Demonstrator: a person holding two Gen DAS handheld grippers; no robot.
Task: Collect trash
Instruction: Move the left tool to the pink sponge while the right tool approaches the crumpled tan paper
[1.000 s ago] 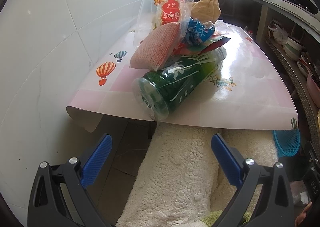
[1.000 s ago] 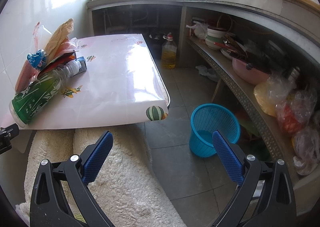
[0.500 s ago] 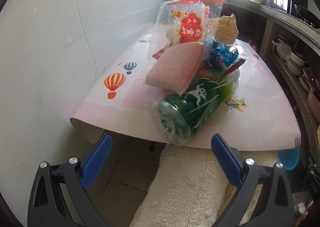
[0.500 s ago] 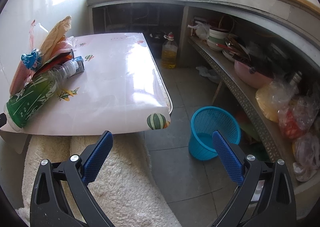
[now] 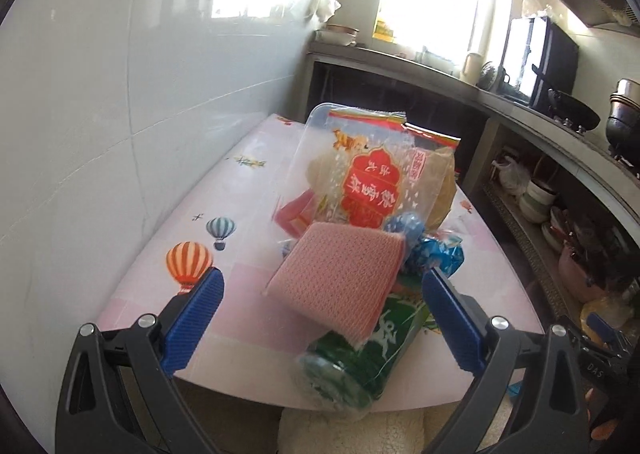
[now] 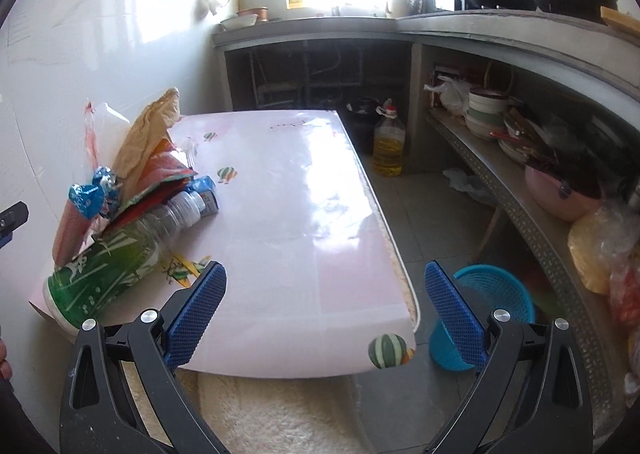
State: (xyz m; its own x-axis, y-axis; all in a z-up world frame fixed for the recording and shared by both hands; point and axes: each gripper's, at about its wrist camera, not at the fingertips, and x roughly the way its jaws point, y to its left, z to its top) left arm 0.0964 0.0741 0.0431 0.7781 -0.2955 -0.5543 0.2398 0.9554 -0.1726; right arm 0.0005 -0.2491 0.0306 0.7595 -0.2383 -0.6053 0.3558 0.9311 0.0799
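No item of trash is seen to have been collected. The whole pile lies on the table (image 6: 304, 214), against the wall side; the blue basket (image 6: 492, 294) stands on the floor beyond the table's right edge, and its inside is not shown clearly enough for its contents to be judged. The task is therefore judged to be at its start, with every item left to be moved.

In the left wrist view the pile is composed as follows. A green bottle (image 5: 360, 358) lies on its side at 6 o'clock of the pile, its base at the near table edge. A pink sponge pad (image 5: 340, 274) rests on the bottle. A red-printed clear bag (image 5: 372, 186) stands at 12 o'clock of the pad, and a blue wrapper (image 5: 432, 250) lies at 3 o'clock of it.

The left gripper (image 5: 320, 322) is held wide open, empty, its jaws to either side of the pad and bottle; contact cannot be confirmed.

The right gripper (image 6: 324, 318) is likewise spread wide and empty, held over the near table edge, with the pile at its 10 o'clock.
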